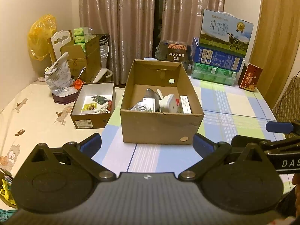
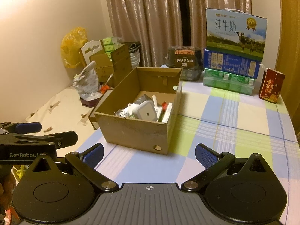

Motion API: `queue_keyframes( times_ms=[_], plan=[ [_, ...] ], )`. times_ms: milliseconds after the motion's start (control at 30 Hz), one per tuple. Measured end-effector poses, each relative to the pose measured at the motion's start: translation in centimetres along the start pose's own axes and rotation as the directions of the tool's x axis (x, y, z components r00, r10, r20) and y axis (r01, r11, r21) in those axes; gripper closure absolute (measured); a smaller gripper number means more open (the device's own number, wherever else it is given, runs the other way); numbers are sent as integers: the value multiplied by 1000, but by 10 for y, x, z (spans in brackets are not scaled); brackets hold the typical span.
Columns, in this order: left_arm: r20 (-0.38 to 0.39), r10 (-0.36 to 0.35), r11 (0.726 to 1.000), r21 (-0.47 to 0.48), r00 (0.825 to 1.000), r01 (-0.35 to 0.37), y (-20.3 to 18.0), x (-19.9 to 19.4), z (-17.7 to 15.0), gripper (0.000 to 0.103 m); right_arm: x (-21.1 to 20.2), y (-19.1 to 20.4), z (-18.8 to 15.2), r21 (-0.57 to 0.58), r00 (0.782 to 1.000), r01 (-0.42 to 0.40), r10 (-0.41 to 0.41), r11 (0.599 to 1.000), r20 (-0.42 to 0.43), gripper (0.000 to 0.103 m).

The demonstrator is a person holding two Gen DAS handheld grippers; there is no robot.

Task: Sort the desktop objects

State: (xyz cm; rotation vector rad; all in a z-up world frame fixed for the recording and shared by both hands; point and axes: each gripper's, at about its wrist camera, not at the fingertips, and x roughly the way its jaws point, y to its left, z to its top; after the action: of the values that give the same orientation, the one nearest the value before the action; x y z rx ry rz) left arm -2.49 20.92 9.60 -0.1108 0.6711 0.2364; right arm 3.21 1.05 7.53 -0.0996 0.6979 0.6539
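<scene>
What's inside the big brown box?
The big brown box holds a white square gadget, a white carton, a silvery packet and a dark pouch. Anything beneath them is hidden.

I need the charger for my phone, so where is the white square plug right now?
The white square plug lies inside the brown cardboard box at table centre, near its front wall, between a silver foil packet and a white carton.

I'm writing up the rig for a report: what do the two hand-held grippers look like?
Both match. The left hand-held gripper and right hand-held gripper each have matte black linkage arms with silver pivot bolts, two round black housings, a ribbed grey body bearing a small crosshair mark, and blue textured pads on the fingers. White lettering runs along their sides: "GenRobot" on the left, "DAS" on the right. No cables show.
</scene>
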Motion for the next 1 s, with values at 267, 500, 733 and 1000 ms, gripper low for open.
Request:
queue_keyframes(
  times_ms=[267, 500, 733, 1000],
  plan=[
    [7, 8, 1000, 2, 1000, -8, -2, -5, 0, 1, -3, 0, -4, -1, 999, 35, -35, 999, -10, 2],
    [1, 5, 1000, 21, 1000, -5, -5, -4, -2, 1, -2, -4, -7, 12, 999, 40, -40, 999, -17, 2],
    [-3, 5, 999, 31, 1000, -5, -8, -1, -3, 1, -1, -8, -6, 19, 999, 43, -43, 999, -19, 2],
    [-8, 7, 999, 37, 1000, -7, -8, 2, -2, 1, 0, -9, -7, 22, 999, 42, -42, 999, -25, 2]
  ],
)
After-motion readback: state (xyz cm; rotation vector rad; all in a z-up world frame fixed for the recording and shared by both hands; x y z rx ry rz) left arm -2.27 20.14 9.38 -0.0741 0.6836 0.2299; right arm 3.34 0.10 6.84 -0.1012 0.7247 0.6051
